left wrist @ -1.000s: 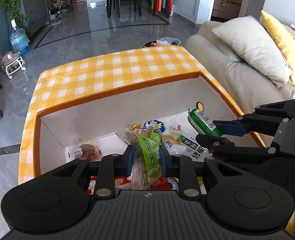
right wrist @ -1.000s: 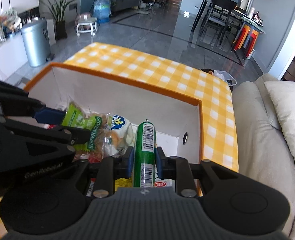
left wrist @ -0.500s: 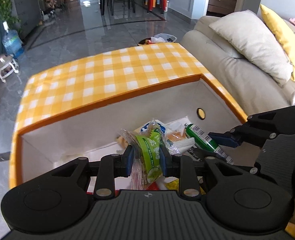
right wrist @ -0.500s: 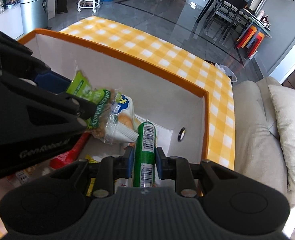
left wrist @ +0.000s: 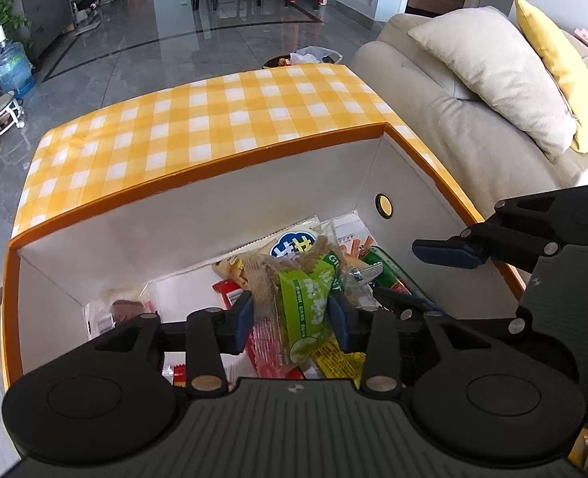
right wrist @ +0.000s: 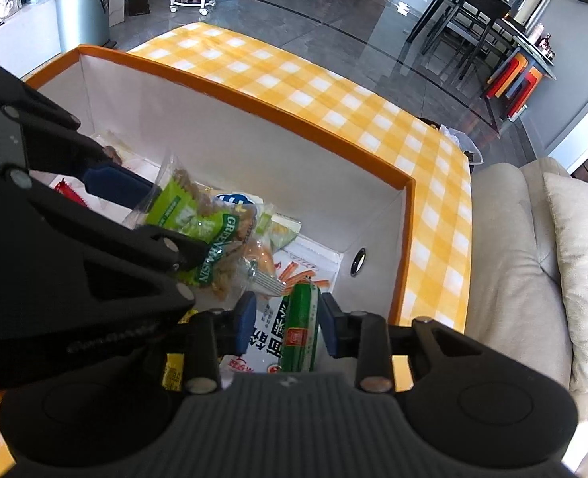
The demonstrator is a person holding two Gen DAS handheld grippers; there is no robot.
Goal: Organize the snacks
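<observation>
Both grippers are opening: left gripper (left wrist: 290,314) around the green-labelled clear raisin packet (left wrist: 307,306), right gripper (right wrist: 286,320) apparently clear of the green cylindrical sausage stick (right wrist: 301,326); withdraw vertically once inside the orange-rimmed checked storage box (left wrist: 198,175).

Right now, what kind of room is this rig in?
Most likely a home living room opening onto a dining area: a beige fabric sofa with cushions, a dark dining table with chairs, and glossy grey floor tiles.
</observation>
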